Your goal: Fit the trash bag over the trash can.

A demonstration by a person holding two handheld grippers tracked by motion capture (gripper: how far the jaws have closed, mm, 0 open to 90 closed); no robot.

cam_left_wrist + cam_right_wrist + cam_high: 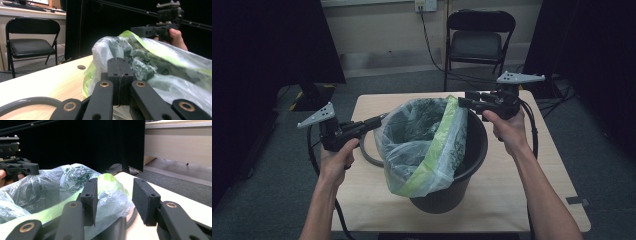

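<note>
Bag [427, 145]: clear plastic liner with a green band, sitting in the black bucket [462, 175] mid-surface, its mouth partly draped over the rim; judged as being fitted over the bucket.
Left tongs [381, 119]: pressing fully together at the bag's left edge; the left gripper view is showing the pads [120, 72] meeting with crumpled film just behind them, so a pinch on the bag's edge is judged likely, the film itself not being visible between them.
Right tongs [463, 101]: standing partly open above the far right rim, holding nothing; the right gripper view is showing clear space between the pads [146, 200], with the bag below.
Reason for hold: left side appearing to be anchoring the liner while the right is hovering free to take a fresh hold.
Surface [522, 195]: wooden, carrying the bucket.
Hidden: bucket interior is being masked by folds; the near rim is covered by film; a dark cable loop [367, 155] is partly cut off behind the bag.
</note>
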